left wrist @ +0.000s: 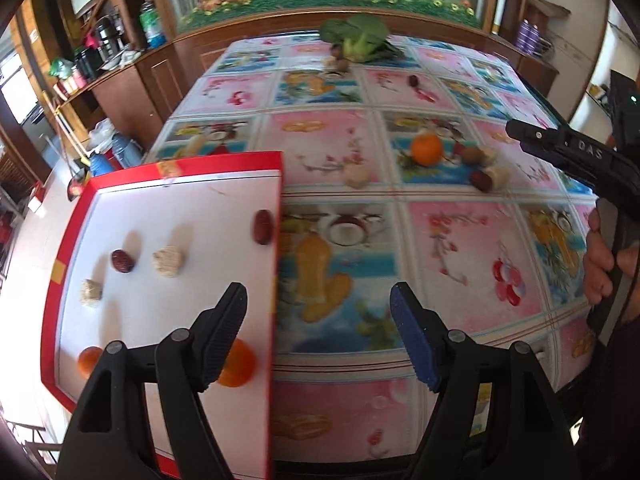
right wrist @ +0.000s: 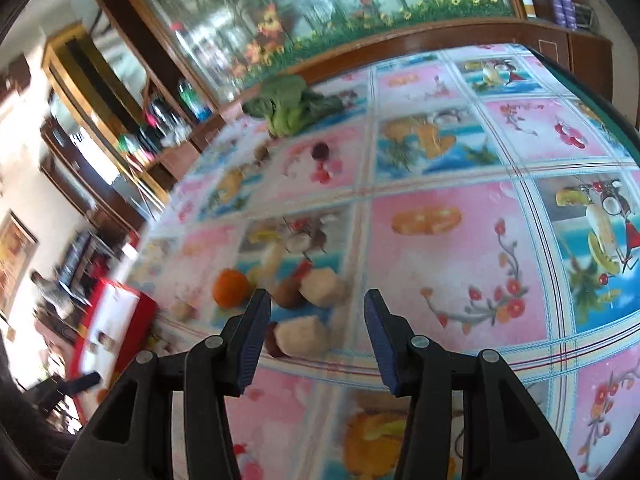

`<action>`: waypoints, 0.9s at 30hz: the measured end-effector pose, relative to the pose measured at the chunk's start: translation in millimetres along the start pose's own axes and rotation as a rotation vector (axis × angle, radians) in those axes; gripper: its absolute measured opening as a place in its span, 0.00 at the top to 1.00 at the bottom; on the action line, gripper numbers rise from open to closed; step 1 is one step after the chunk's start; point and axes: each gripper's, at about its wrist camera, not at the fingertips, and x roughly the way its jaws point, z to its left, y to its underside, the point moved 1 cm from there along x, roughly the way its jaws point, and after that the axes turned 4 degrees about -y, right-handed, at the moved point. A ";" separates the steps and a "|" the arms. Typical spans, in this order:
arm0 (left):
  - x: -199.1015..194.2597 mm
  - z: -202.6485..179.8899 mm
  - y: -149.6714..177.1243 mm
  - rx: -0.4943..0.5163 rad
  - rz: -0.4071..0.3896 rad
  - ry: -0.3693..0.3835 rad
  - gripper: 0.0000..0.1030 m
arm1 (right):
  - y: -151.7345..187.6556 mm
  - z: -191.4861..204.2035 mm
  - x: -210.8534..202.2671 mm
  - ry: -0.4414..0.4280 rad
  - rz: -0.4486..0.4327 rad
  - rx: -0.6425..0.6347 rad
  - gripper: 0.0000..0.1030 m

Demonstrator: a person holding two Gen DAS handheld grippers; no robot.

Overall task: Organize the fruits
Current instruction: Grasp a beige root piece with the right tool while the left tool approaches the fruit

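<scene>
Fruit sorting looks about half done, judged from what lies where. Nearest in the left wrist view, the left gripper point(left wrist: 320, 336) hangs with its jaws spread and nothing between them, over the right edge of the red-rimmed tray point(left wrist: 66, 248). On the tray sit two oranges point(left wrist: 238, 364), two dark dates point(left wrist: 122, 261), one of them at the right rim, and two pale chunks point(left wrist: 169, 263). Beyond the tray, still loose on the tablecloth point(left wrist: 440, 248), lie a third orange point(left wrist: 427, 148), another pale chunk point(left wrist: 356, 176), and a small cluster of dates and pale pieces point(left wrist: 486, 174). The right gripper point(right wrist: 316, 338) is parted and empty, pointing down at that cluster, with a pale piece point(right wrist: 304, 338) lying below the gap but not pinched. Farther off, one more date point(left wrist: 413, 80) lies alone, and leafy greens point(left wrist: 356, 38) with a few small items beside them rest near the far edge. Roughly as much remains to be collected as is already on the tray.
</scene>
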 end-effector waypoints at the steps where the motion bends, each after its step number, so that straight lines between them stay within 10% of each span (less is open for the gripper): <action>1: 0.8 -7.2 -0.7 0.016 0.001 0.008 0.27 | 1.8 2.2 5.0 0.003 0.025 -0.010 0.59; 27: 13.2 -42.9 -12.1 0.058 0.024 0.068 0.27 | 6.1 4.2 17.0 0.003 0.105 -0.084 0.71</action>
